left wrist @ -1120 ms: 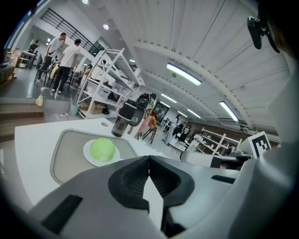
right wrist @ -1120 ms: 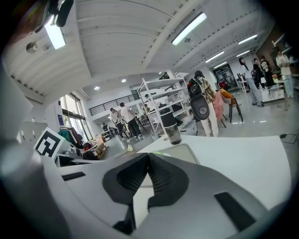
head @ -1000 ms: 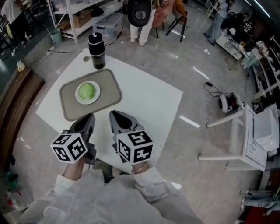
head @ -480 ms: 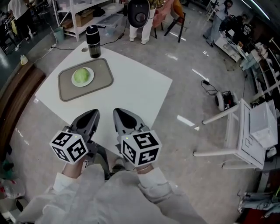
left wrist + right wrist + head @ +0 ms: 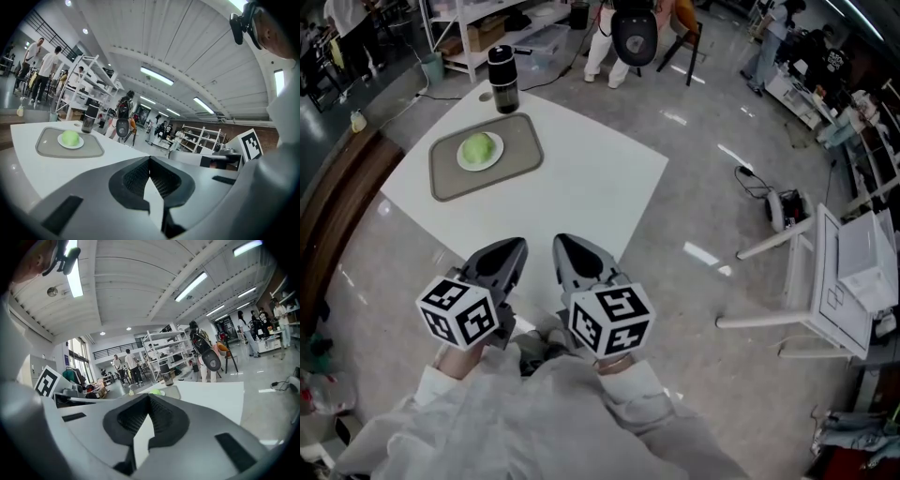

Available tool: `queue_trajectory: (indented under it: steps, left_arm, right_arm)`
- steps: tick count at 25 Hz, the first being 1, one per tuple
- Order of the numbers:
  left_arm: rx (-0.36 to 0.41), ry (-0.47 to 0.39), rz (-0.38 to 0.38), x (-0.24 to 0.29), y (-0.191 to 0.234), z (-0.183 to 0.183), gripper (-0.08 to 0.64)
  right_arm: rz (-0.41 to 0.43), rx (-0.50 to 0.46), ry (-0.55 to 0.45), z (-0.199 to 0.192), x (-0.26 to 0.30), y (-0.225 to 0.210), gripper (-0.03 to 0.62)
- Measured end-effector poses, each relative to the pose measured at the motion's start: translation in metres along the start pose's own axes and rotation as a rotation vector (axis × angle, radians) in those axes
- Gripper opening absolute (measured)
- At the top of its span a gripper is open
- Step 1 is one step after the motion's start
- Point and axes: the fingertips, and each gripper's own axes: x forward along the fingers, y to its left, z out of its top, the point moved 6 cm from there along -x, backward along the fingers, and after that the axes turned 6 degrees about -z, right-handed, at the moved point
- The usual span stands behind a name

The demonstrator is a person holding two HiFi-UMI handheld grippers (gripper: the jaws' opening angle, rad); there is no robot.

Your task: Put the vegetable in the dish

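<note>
Empty left tongs (image 5: 516, 248) and right tongs (image 5: 565, 246) both pressed together; round pale-green vegetable (image 5: 478, 147) sits in small white dish (image 5: 484, 168) far across white counter (image 5: 581, 187), likely light, firm, prone to roll, so pinch across its middle.

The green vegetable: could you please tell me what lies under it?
A small white dish, resting on a grey tray. The vegetable covers the dish's middle, so only its rim shows.
</note>
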Motion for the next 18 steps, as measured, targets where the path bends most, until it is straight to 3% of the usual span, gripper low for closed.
queue_trajectory:
  steps: [18]
  left_arm:
    - [-0.001, 0.078, -0.104, 0.002, -0.02, -0.012, 0.008]
  right_arm:
    - [-0.071, -0.016, 0.005, -0.012, -0.023, 0.013, 0.014]
